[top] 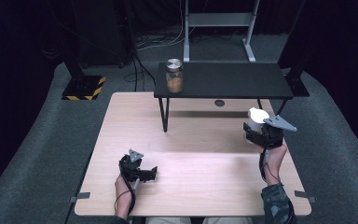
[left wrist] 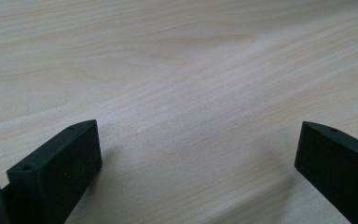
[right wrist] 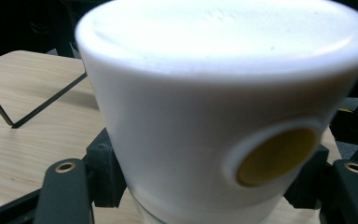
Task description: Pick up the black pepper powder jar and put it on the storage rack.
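Our right hand-held gripper pinches the white container by its sides, clear of the surface's right edge; our left hand-held gripper rests spread.

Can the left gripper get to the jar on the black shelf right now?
Probably yes, with a long reach. The left gripper sits open and empty on the table, and nothing lies between it and the jar near the shelf's left end.
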